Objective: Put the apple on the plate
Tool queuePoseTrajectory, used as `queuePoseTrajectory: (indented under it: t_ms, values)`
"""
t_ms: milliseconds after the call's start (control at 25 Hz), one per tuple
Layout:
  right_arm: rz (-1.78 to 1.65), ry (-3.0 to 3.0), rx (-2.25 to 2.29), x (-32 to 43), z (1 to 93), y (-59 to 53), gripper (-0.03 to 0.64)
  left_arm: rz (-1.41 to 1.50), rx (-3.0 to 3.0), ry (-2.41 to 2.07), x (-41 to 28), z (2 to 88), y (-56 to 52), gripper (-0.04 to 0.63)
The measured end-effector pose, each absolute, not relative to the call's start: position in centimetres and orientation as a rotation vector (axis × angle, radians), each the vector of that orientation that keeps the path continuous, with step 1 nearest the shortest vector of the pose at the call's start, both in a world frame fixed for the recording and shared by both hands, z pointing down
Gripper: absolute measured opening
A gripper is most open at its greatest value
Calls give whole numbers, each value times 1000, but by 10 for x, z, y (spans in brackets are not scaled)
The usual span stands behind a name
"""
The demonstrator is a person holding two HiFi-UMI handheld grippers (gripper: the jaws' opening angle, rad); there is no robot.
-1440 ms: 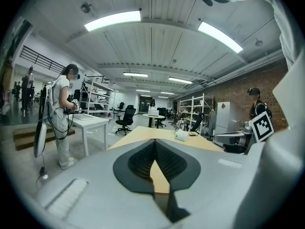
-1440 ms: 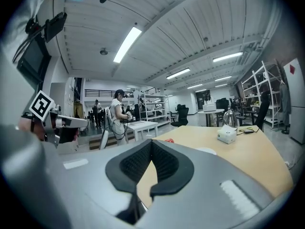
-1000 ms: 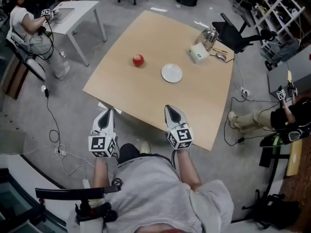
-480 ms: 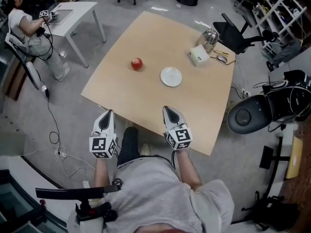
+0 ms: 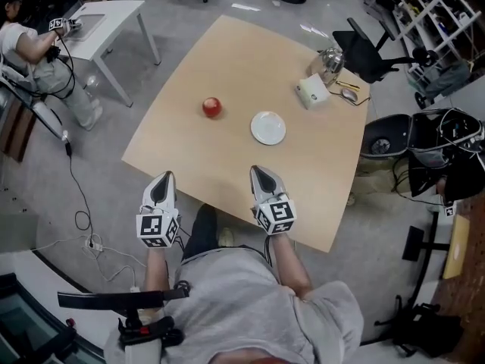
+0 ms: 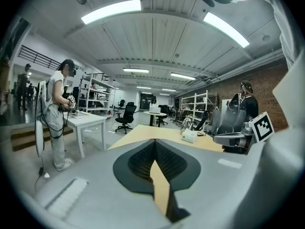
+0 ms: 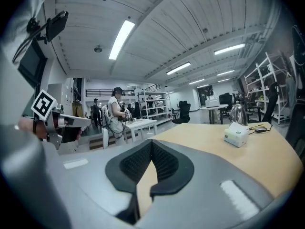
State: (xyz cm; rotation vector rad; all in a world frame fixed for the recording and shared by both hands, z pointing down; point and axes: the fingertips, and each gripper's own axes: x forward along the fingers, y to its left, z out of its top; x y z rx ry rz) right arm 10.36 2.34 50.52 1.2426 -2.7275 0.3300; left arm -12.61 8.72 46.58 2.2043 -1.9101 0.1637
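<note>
Head view has the round red apple [image 5: 212,107] sitting bare on the pale wooden tabletop [image 5: 227,51], a little above and left of the frame's centre. The small round white plate [image 5: 268,127] lies near it, to its lower right, and is empty; the two do not touch.

Both tongs hang at the table's near edge, well apart from the apple. The left gripper [image 5: 166,175] and the right gripper [image 5: 255,169] each have their jaws drawn together at the tips with nothing between them, which their own views confirm [image 6: 153,141] [image 7: 151,141].

As I judge it, the danger is the apple rolling. Closed jaws arriving at it would knock it across the smooth top, perhaps toward the left edge. A pinch taken off-centre on that round skin could squirt it loose, and a hard drop onto the shallow plate might let it roll off or push the plate along.

Toward the upper right of the table stand a white box [image 5: 311,92] and a shiny metal kettle [image 5: 327,57]. Around it is grey workshop floor, a black office chair [image 5: 364,48], and a person seated at a white desk [image 5: 114,12] in the upper left.
</note>
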Motion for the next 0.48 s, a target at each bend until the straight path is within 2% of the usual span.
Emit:
queuePoseTrajectory:
  t_ms: [480]
  values:
    - [384,-2694,1239,78,518,-54,6,215,2188,-1829,-142,484,10,18]
